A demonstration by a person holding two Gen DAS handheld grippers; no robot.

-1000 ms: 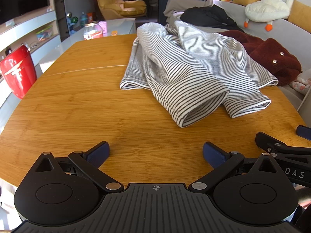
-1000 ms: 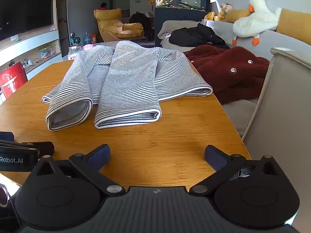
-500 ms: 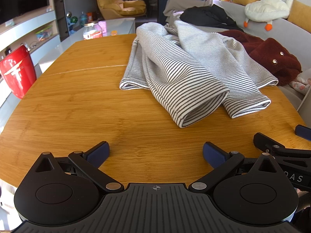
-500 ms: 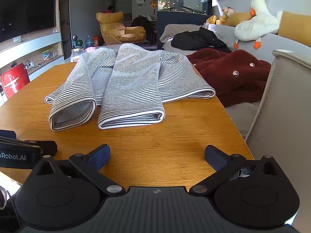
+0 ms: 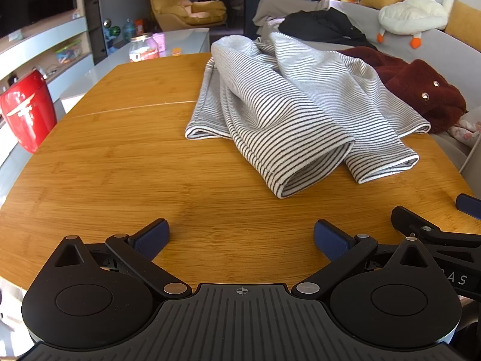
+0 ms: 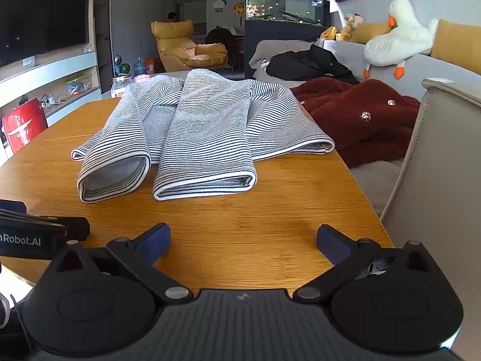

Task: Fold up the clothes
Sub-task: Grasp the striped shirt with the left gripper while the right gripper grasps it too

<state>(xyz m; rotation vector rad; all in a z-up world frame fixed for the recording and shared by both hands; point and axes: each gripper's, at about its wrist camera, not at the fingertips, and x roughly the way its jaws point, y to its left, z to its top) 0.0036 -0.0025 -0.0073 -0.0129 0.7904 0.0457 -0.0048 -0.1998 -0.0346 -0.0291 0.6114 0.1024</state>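
Note:
A grey-and-white striped garment (image 5: 288, 111) (image 6: 204, 129) lies on the wooden table (image 5: 120, 156) (image 6: 270, 219), both sleeves folded over the body with the cuffs toward me. My left gripper (image 5: 240, 237) hovers open above the near table edge, well short of the left cuff. My right gripper (image 6: 243, 240) is open too, a short way in front of the right sleeve's cuff. Nothing is between either pair of fingers. Each gripper shows at the edge of the other's view.
A dark red fuzzy garment (image 6: 354, 117) lies off the table's right side on a grey sofa with a black jacket (image 6: 309, 63) and a plush goose (image 6: 396, 42). A beige chair back (image 6: 436, 162) stands at right. A red container (image 5: 27, 111) sits left.
The right gripper's view has dipped and drawn slightly nearer the garment, which now sits lower and larger. The left gripper has hardly moved. Both stay open.

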